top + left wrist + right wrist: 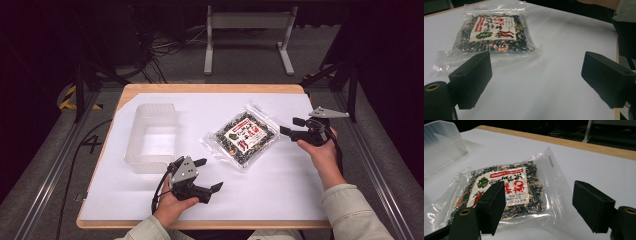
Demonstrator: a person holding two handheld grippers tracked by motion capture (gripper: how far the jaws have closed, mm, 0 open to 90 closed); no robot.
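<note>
A clear zip bag of dark dried food with a white and red label (243, 135) lies flat on the white table cover, right of centre. It also appears ahead of the jaws as the bag (492, 32) and the bag (506, 187). My left gripper (207, 175) is held near the table's front edge, open and empty, pointing right, short of the bag's near corner. My right gripper (291, 126) sits just off the bag's right edge, open, nothing between its jaws. In the gripper views, the left gripper (537, 77) and right gripper (540, 205) both stand wide apart.
A translucent plastic bin (151, 137) stands empty on the left part of the table, its wall seen as the bin (441, 145). The white cover (280, 180) spans most of the wooden table (210, 88). A white metal stand (248, 35) and cables lie on the floor beyond.
</note>
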